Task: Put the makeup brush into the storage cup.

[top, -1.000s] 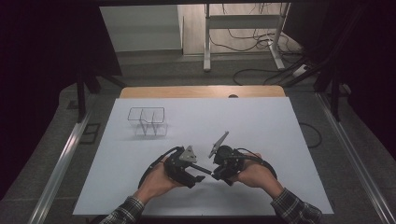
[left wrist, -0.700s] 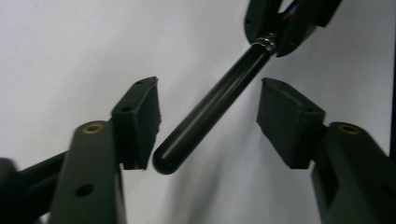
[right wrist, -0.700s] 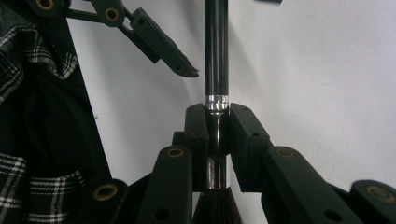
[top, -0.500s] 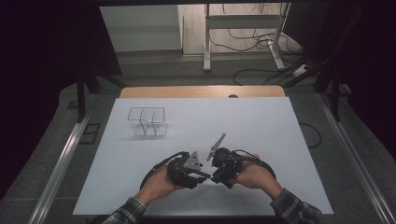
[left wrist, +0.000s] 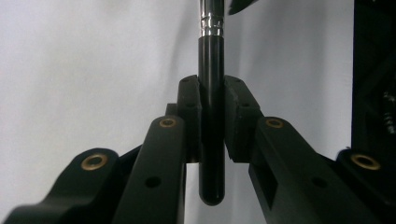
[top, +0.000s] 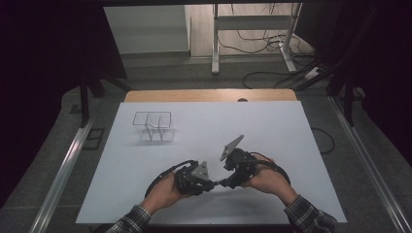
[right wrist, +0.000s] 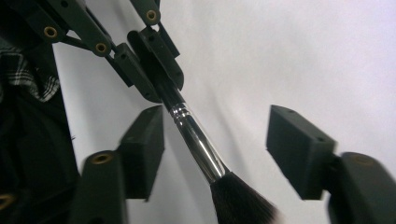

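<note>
Brush (left wrist: 211, 116) handle sits clamped in left claw (left wrist: 212, 116), ferrule between right claw's (right wrist: 215, 154) just-parted pads.

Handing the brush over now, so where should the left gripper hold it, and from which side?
Keep the grip where it is: the left gripper clamps the brush on its round black handle, near the butt end, squarely from both sides. That leaves the shiny metal collar and bristles free between the right gripper's just-opened jaws.

One brush (right wrist: 196, 140), one wire rack (top: 154, 124), two grippers (top: 206, 183)
</note>
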Motion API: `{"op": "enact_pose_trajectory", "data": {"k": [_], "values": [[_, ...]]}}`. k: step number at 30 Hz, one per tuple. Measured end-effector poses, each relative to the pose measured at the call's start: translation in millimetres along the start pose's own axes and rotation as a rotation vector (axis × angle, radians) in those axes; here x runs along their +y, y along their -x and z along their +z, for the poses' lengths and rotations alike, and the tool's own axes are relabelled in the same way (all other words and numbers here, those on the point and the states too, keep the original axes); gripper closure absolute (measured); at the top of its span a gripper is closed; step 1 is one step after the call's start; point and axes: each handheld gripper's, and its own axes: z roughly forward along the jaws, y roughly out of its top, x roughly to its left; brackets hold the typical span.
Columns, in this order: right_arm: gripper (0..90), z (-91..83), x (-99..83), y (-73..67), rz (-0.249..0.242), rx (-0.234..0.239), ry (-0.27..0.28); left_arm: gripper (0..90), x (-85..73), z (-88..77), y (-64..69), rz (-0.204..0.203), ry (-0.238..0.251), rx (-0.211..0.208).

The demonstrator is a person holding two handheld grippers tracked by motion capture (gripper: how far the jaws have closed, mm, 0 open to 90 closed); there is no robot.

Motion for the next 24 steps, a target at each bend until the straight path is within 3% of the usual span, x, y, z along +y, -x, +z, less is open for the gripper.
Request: {"op": "enact_pose_trajectory", "data": {"k": [6, 10, 12, 24], "values": [[18.1, 2.3, -1.1, 1.7, -0.018, -0.017, 0.035, 78.7, -0.8, 2.1, 0.1, -0.032, -0.017, 0.0], [8.3, 4.2, -3.6, 2.2, -0.007, -0.048, 0.047, 78.6, -1.1, 0.8, 2.5, -0.033, -0.013, 0.033], [6.0, 4.5, -4.8, 2.2, -0.005, -0.063, 0.048, 78.6, -1.4, -0.4, 1.9, -0.019, -0.009, 0.039], [1.1, 0.3, -17.1, 4.7, 0.091, -0.057, 0.126, 78.5, -8.9, -6.5, 4.2, -0.069, 0.011, 0.057]]}}
